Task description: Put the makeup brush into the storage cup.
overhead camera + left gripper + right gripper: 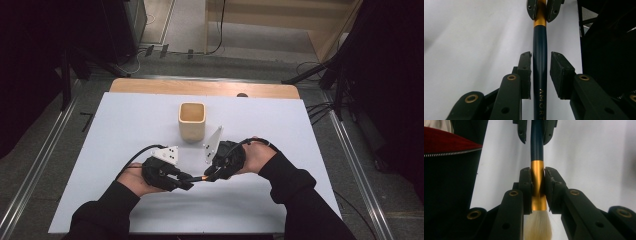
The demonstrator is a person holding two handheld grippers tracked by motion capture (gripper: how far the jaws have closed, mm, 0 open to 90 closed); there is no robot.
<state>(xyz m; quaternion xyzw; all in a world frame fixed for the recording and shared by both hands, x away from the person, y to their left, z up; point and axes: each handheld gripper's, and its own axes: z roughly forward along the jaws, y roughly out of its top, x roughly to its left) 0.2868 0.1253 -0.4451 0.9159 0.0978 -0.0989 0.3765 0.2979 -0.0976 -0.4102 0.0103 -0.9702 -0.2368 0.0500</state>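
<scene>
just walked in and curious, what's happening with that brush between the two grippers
A person holds a gripper in each hand over the white table and is passing a makeup brush between them. The right gripper is shut on the brush's gold ferrule, bristles pointing back toward its own camera. The left gripper has its fingers around the dark blue handle; one pad seems to touch it, while a gap shows at the other, so it is not clamped yet. A cream square cup stands upright just behind the hands.
</scene>
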